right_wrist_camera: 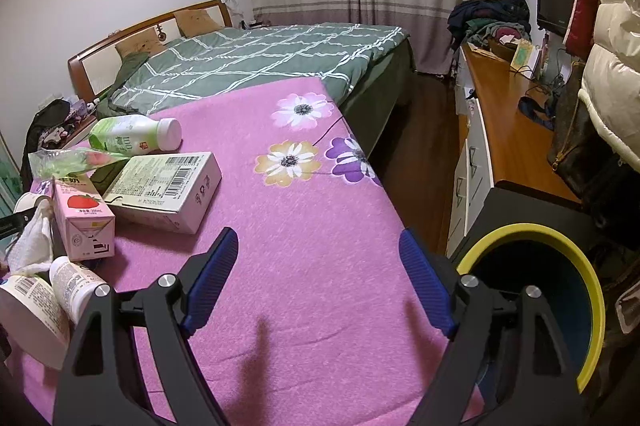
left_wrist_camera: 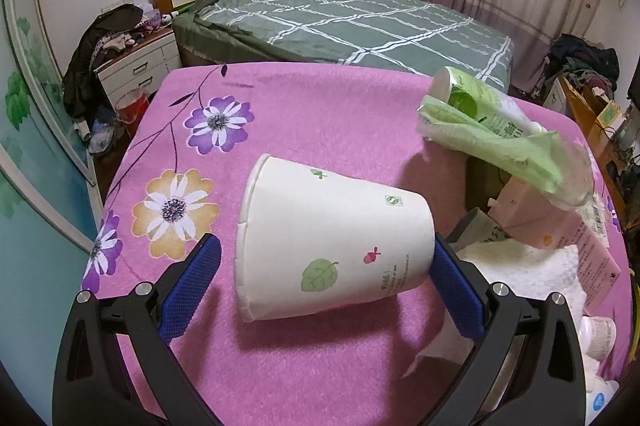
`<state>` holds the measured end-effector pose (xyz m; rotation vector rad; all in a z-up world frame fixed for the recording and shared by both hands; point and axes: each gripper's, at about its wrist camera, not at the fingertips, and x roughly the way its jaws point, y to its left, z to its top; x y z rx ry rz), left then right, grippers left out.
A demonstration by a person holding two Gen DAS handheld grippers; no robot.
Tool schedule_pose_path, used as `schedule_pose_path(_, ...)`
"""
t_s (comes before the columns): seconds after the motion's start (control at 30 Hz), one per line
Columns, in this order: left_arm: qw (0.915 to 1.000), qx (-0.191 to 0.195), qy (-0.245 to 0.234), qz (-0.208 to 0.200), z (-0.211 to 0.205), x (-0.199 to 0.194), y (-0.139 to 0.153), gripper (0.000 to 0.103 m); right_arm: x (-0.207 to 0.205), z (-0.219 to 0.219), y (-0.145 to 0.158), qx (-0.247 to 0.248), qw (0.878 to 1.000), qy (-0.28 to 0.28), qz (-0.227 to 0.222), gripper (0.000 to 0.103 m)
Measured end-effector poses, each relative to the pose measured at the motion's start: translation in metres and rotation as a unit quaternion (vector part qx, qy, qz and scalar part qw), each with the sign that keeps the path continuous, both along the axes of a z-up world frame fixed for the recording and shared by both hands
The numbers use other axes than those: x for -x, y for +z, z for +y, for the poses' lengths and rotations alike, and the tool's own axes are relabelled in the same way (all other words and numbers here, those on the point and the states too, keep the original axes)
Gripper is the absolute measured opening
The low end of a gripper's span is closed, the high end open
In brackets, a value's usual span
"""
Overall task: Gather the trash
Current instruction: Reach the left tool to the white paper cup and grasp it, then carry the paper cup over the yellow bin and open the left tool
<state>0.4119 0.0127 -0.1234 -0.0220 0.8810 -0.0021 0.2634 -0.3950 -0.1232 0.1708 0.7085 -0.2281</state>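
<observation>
A white paper cup point(left_wrist_camera: 332, 242) with leaf prints lies on its side on the pink flowered cloth point(left_wrist_camera: 320, 113). My left gripper point(left_wrist_camera: 324, 266) is open, its blue pads on either side of the cup; the right pad is at the cup's base, the left pad stands apart from the rim. My right gripper point(right_wrist_camera: 316, 278) is open and empty above bare pink cloth point(right_wrist_camera: 304, 209). A trash bin with a yellow rim point(right_wrist_camera: 560, 290) stands just right of the table edge. Other trash lies at the left: a green bottle point(right_wrist_camera: 132, 135), a pink strawberry carton point(right_wrist_camera: 82, 214), a cardboard box point(right_wrist_camera: 168, 185).
Crumpled green plastic wrap point(left_wrist_camera: 500, 141), a white tissue point(left_wrist_camera: 528, 270) and small tubes point(right_wrist_camera: 76, 282) lie among the trash. A bed with a green checked cover point(right_wrist_camera: 248, 61) stands behind the table. A wooden desk point(right_wrist_camera: 508, 129) runs along the right wall.
</observation>
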Motion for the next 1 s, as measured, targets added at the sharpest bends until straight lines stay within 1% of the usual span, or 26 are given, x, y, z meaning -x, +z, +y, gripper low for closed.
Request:
schedule_pose_path(0.03, 1.0, 0.002, -0.002, -0.002, 0.0, -0.001, -0.001, 0.097, 0.0, 0.0, 0.0, 0.0, 1.0, 0.0, 0.0, 0.078)
schedule_pose_path(0.07, 1.0, 0.005, -0.005, -0.002, 0.001, -0.001, -0.001, 0.088, 0.0, 0.0, 0.0, -0.001, 1.0, 0.0, 0.0, 0.078)
schedule_pose_path(0.1, 1.0, 0.006, -0.006, -0.001, 0.002, -0.002, -0.001, 0.083, 0.0, 0.0, 0.0, -0.001, 1.0, 0.0, 0.0, 0.078)
schedule_pose_path(0.23, 0.9999, 0.008, -0.005, -0.01, 0.006, 0.005, 0.005, 0.083, 0.0, 0.001, 0.0, 0.0, 1.0, 0.001, 0.0, 0.078)
schedule_pose_path(0.33, 0.9996, -0.001, 0.004, -0.028, 0.008, 0.021, 0.02, 0.083, 0.0, 0.001, -0.001, 0.0, 1.0, 0.002, -0.002, 0.078)
schedule_pose_path(0.43, 0.9986, -0.008, 0.004, -0.051, 0.006, 0.047, 0.042, 0.083, 0.0, 0.001, -0.001, -0.001, 1.0, 0.002, -0.002, 0.078)
schedule_pose_path(0.53, 0.9971, -0.012, -0.01, -0.074, -0.003, 0.084, 0.065, 0.083, 0.002, -0.002, 0.0, -0.01, 1.0, 0.004, -0.001, 0.078)
schedule_pose_path(0.6, 0.9955, -0.009, -0.031, -0.089, -0.014, 0.117, 0.081, 0.083, 0.008, -0.005, 0.005, -0.018, 1.0, 0.006, -0.004, 0.078)
schedule_pose_path(0.67, 0.9942, -0.003, -0.048, -0.096, -0.025, 0.139, 0.09, 0.083, 0.019, -0.009, 0.012, -0.02, 1.0, 0.009, -0.009, 0.078)
schedule_pose_path(0.77, 0.9908, 0.006, -0.09, -0.101, -0.054, 0.176, 0.098, 0.083, 0.044, -0.019, 0.022, -0.023, 1.0, 0.014, -0.012, 0.078)
schedule_pose_path(0.83, 0.9882, 0.016, -0.116, -0.099, -0.073, 0.194, 0.1, 0.083, 0.064, -0.027, 0.028, -0.012, 1.0, 0.011, -0.014, 0.078)
schedule_pose_path(0.87, 0.9853, 0.026, -0.139, -0.096, -0.09, 0.205, 0.1, 0.083, 0.076, -0.033, 0.031, -0.007, 1.0, 0.007, -0.015, 0.078)
schedule_pose_path(0.93, 0.9807, 0.035, -0.169, -0.092, -0.115, 0.217, 0.097, 0.083, 0.099, -0.046, 0.034, -0.001, 1.0, -0.005, -0.015, 0.079)
schedule_pose_path(0.97, 0.9766, 0.038, -0.192, -0.09, -0.136, 0.225, 0.095, 0.083, 0.114, -0.056, 0.036, 0.004, 1.0, -0.016, -0.015, 0.079)
schedule_pose_path(1.0, 0.974, 0.04, -0.204, -0.089, -0.149, 0.229, 0.094, 0.083, 0.125, -0.064, 0.037, 0.006, 1.0, -0.024, -0.015, 0.079)
